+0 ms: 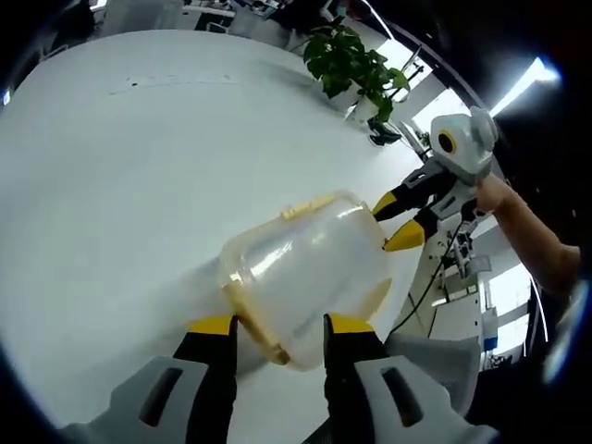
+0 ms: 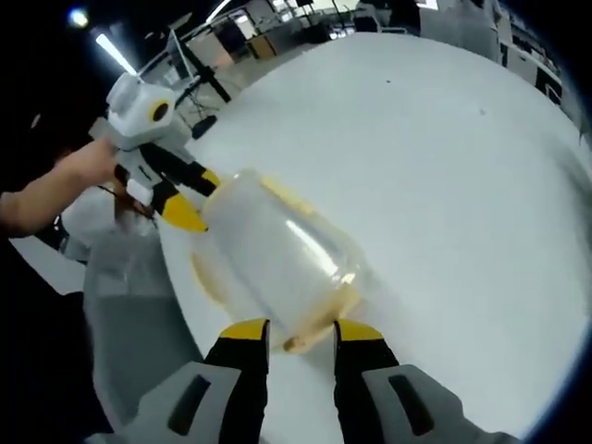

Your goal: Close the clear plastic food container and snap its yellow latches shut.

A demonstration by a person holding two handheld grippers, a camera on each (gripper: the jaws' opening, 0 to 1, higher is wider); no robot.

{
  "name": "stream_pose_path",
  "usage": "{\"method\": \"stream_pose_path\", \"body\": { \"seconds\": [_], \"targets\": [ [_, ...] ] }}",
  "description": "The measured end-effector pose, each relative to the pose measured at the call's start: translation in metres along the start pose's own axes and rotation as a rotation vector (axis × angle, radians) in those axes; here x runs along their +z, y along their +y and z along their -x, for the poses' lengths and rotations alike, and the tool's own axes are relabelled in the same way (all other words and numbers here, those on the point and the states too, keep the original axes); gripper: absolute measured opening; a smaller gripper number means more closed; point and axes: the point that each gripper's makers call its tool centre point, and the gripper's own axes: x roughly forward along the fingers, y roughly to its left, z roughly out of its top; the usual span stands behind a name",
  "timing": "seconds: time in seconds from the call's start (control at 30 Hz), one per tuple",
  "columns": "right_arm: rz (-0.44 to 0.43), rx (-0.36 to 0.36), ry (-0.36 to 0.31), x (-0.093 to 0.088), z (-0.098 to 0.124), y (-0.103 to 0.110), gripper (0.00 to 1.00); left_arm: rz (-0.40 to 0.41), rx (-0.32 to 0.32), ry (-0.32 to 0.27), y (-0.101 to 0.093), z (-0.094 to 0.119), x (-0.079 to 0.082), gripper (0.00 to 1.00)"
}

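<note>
The left claw [image 1: 278, 335] closes its yellow-tipped jaws on one end of the clear container [image 1: 305, 275] above the white table [image 1: 120, 176], while the right claw [image 2: 301, 335] grips the opposite end.

We are seeing bright, even overhead lighting washing out white table [image 1: 111, 166] in both views. Ceiling strip lights [image 2: 113, 53] are glaring at frame edges. Clear container [image 1: 310, 268] is catching soft highlights and casting faint shadow. Fisheye is bending table rim; edges are blurring slightly.
</note>
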Motion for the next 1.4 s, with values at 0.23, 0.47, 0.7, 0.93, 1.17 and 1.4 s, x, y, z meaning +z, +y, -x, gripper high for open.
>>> {"method": "stream_pose_path", "body": {
  "seconds": [0.23, 0.47, 0.7, 0.93, 1.17, 1.4],
  "targets": [
    [-0.017, -0.002, 0.009, 0.001, 0.000, 0.000, 0.21, 0.039, 0.006, -0.014, 0.000, -0.001, 0.002, 0.33],
    [-0.024, -0.005, 0.005, 0.003, -0.001, 0.002, 0.20, 0.083, -0.007, -0.032, -0.002, 0.006, 0.001, 0.30],
    [-0.080, -0.003, -0.054, 0.009, -0.004, -0.001, 0.18, 0.105, 0.018, -0.023, -0.004, 0.001, 0.004, 0.30],
    [-0.068, -0.024, -0.037, 0.004, -0.002, 0.000, 0.19, 0.096, 0.020, -0.019, -0.004, -0.001, 0.004, 0.32],
    [-0.077, -0.019, -0.013, 0.003, -0.001, -0.001, 0.20, 0.089, 0.020, -0.027, -0.001, -0.002, 0.002, 0.33],
    [-0.075, -0.031, -0.027, 0.003, 0.000, -0.001, 0.20, 0.062, 0.025, -0.057, -0.001, -0.002, 0.004, 0.35]
  ]
}}
